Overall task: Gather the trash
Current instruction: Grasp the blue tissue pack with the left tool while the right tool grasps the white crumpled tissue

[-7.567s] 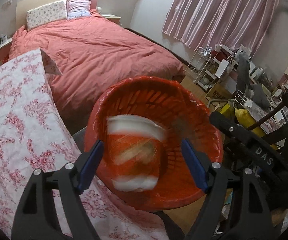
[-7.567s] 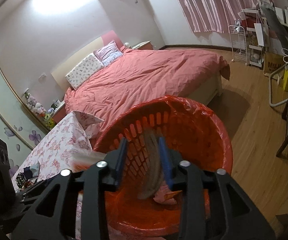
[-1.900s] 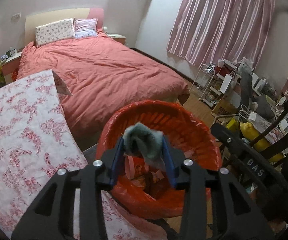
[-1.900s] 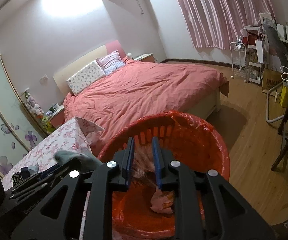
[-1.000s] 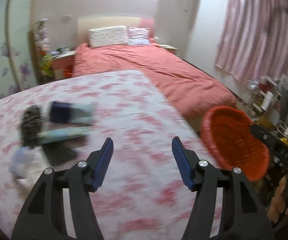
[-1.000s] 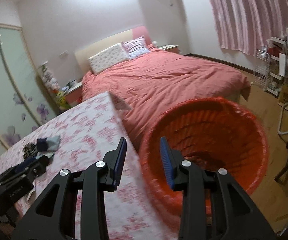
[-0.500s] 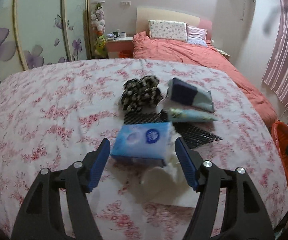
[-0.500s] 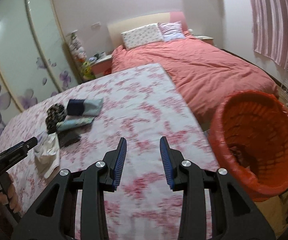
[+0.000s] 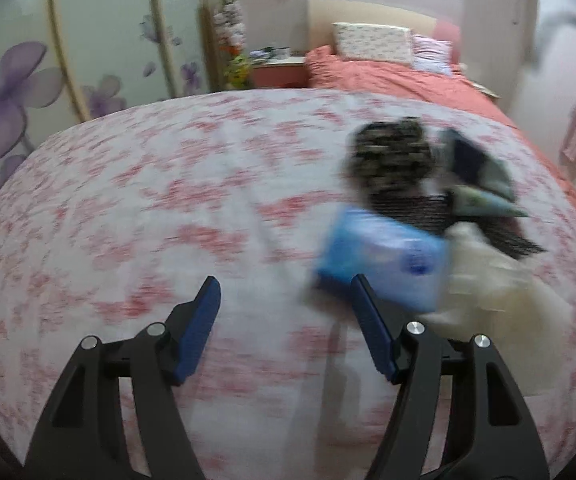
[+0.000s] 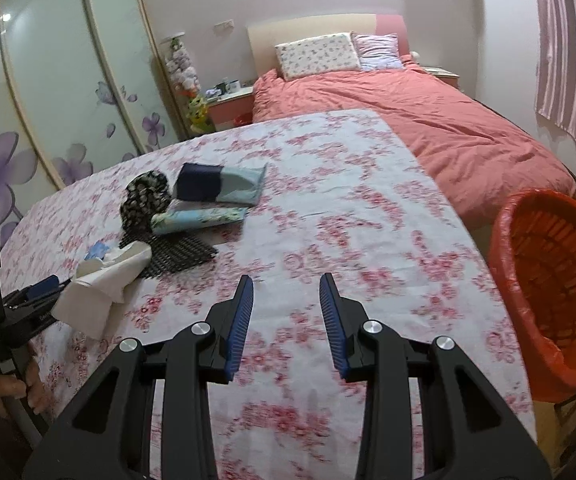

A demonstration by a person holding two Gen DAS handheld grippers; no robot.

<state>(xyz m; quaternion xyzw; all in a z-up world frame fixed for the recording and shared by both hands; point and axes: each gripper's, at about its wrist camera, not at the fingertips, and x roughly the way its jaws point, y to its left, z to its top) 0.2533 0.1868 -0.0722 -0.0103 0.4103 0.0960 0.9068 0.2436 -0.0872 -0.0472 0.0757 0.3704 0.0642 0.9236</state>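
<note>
My left gripper (image 9: 284, 300) hangs spread (nothing between) beside the blue tissue pack (image 9: 383, 256), lying slantwise on the flowered tablecloth (image 9: 148, 208).

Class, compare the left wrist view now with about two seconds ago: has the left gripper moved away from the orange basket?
Yes. The left gripper, empty with jaws apart, has swung from above the basket to over the floral tablecloth, beside the blue tissue pack.

You get no readable text here. The blue tissue pack (image 9: 381, 258) at your left gripper's two o'clock carries a round dark logo, smeared by blur. In the right wrist view, the left gripper (image 10: 28, 300) at nine o'clock bears small white lettering, too small to read.
</note>
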